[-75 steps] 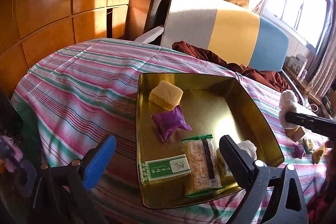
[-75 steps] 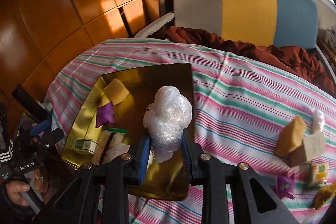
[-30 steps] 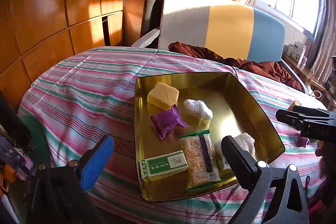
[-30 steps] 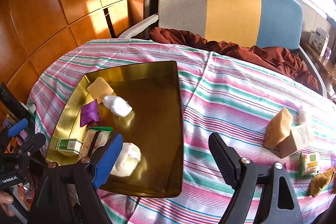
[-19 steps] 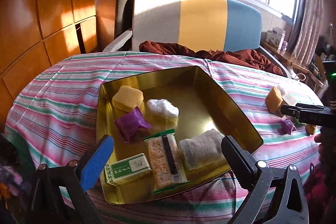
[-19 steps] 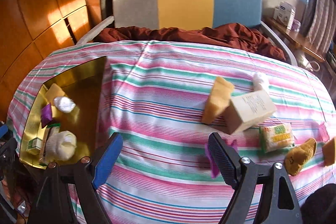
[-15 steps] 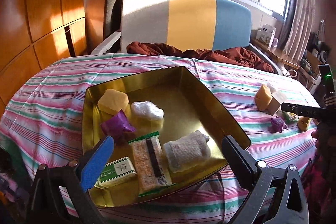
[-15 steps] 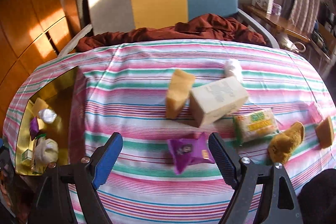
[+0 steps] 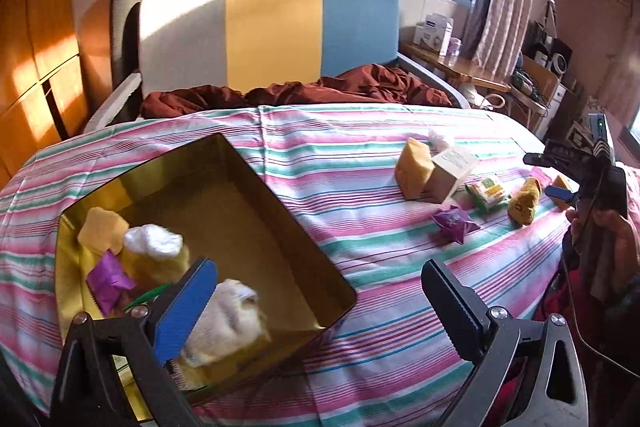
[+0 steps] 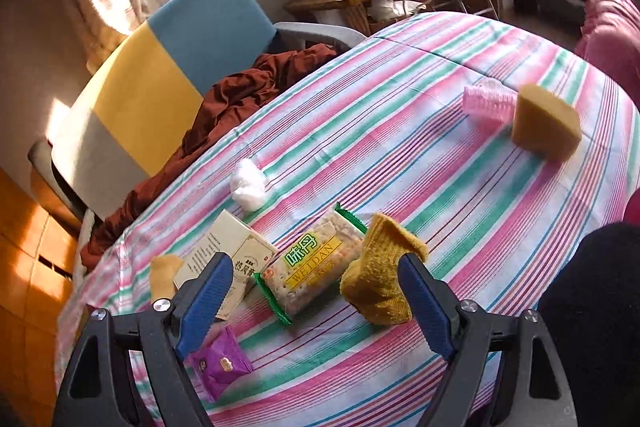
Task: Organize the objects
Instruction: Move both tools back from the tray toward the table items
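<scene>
In the left wrist view the gold tray sits at the left and holds a yellow sponge, a white plastic wad, a purple packet and a white sock. My left gripper is open over the tray's near right corner, holding nothing. My right gripper is open above loose items: a green cracker packet between its fingers, untouched, a mustard sock, a cardboard box and a purple packet. It also shows as the right gripper at the table's right edge.
On the striped tablecloth also lie a white wad, a yellow sponge and a pink roll. Behind stands a grey, yellow and blue chair with a dark red cloth. The table's rounded edge is near at right.
Both views swung right. The right gripper left the tray, rolled, and now hangs over the loose items. The tray slid to the left of the left wrist view.
</scene>
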Tool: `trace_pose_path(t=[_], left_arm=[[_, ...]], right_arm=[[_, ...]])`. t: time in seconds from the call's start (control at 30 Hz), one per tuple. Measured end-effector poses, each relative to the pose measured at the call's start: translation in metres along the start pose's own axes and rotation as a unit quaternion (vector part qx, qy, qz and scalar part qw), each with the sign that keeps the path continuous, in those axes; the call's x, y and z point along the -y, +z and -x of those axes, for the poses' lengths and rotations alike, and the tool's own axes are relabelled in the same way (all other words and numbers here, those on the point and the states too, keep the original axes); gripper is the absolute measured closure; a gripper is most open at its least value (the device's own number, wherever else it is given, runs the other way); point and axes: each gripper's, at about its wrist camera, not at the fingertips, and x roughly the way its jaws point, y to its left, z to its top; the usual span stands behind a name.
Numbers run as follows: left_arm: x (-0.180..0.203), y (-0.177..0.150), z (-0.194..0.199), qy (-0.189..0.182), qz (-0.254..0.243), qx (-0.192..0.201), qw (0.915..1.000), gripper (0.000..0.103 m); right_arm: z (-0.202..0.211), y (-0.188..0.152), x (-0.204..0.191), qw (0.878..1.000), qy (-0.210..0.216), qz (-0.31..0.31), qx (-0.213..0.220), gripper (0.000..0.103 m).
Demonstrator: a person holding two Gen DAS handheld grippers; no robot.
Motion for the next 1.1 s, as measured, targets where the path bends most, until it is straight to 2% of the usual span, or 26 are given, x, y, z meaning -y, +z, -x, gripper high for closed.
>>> trace_pose_path(t=[0.1,0.33,0.6,0.73,0.77,0.83,0.9,1.1], left_arm=[[0.028,0.006,-0.019,-0.017,-0.028,-0.014,0.9994,0.000],[0.081,0.013,-0.066,-0.039,-0.100,-0.047,0.9931,0.000],[0.117,0.021,-0.110,-0.084,-0.133,-0.075,0.9848,0.001],[0.129,0.028,-0.130,-0.092,-0.146,-0.083,0.9815,0.002],[0.132,0.029,-0.136,-0.092,-0.152,-0.086,0.9803,0.004],[0.141,0.030,-0.145,-0.093,-0.169,-0.091,0.9771,0.024],[0.150,0.030,-0.152,-0.094,-0.188,-0.090,0.9736,0.027],[0.169,0.029,-0.173,-0.103,-0.227,-0.093,0.9639,0.028]], right_arm=[[-0.002,-0.001,0.002,1.000,0.018,-0.008,-0.010,0.017],[-0.006,-0.004,-0.007,0.999,0.026,0.015,-0.024,0.017],[-0.008,-0.004,-0.004,0.999,0.024,0.009,-0.029,0.017],[-0.007,-0.004,-0.002,0.999,0.024,0.001,-0.026,0.017],[-0.006,-0.004,-0.001,0.999,0.024,-0.003,-0.025,0.017],[-0.006,-0.003,0.003,0.999,0.024,-0.013,-0.024,0.017],[-0.007,-0.001,0.006,0.999,0.021,-0.024,-0.022,0.017],[-0.008,0.001,0.015,0.998,0.023,-0.048,-0.021,0.017]])
